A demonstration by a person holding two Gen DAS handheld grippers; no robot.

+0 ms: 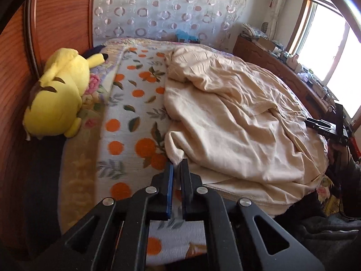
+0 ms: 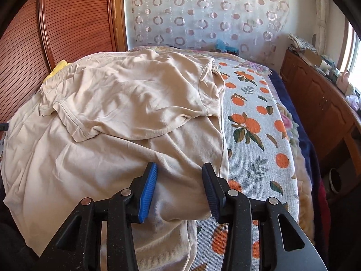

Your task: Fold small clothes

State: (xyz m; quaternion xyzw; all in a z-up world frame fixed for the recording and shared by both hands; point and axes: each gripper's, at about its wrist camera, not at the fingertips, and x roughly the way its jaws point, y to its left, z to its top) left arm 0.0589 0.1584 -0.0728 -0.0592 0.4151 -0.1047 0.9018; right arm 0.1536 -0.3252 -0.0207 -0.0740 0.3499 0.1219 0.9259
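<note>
Left tool point(image 1: 177, 164) pinches a corner of the crumpled beige cotton shirt point(image 1: 237, 122); right tool point(image 2: 179, 180), half-open, straddles its near hem on the bed.

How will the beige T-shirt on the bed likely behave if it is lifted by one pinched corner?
The beige T-shirt lies crumpled in soft creases, so it will probably hang limp and trail. The left gripper is shut on only a small corner, which might slip out. Its thin fabric suggests it is light, likely dragging easily across the orange-print blanket.
</note>
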